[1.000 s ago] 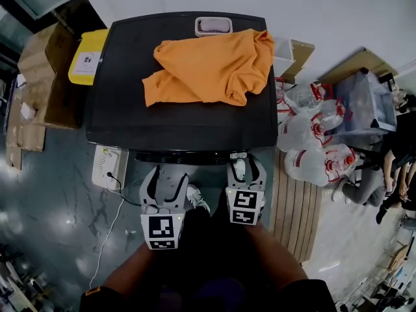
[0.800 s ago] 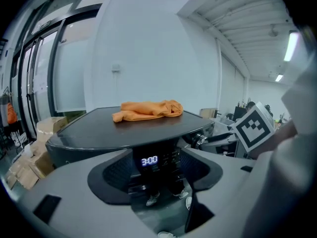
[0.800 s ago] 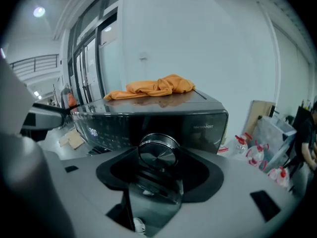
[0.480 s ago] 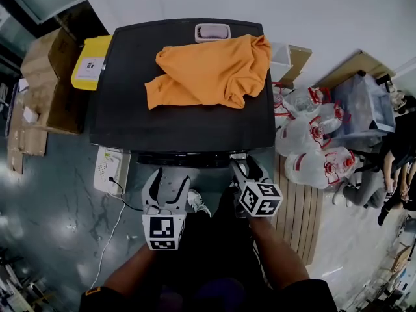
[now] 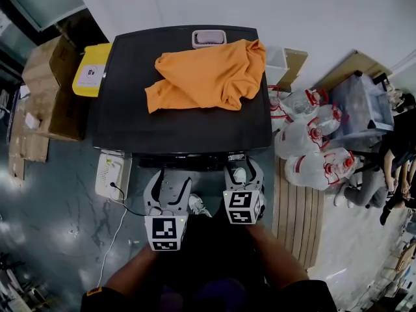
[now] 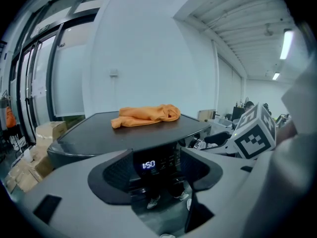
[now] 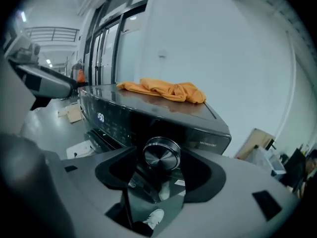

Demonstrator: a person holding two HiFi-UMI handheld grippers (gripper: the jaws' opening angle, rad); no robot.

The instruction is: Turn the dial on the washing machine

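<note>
Grey jaws of the right gripper (image 7: 161, 167) were opening, with the shiny dial (image 7: 161, 153) between them but not squeezed. That dial sat on the front of the washing machine (image 5: 182, 122), near its right end. The left gripper (image 6: 156, 165) was wide open too and held nothing. It pointed at the lit clock (image 6: 148, 164). Maybe the turn was done, maybe not begun; the pictures did not say. An orange cloth (image 5: 208, 73) lay on the dark top. Cardboard boxes (image 5: 45, 90) and water jugs (image 5: 312, 148) stood on the grey floor (image 5: 65, 220) beside the machine.
</note>
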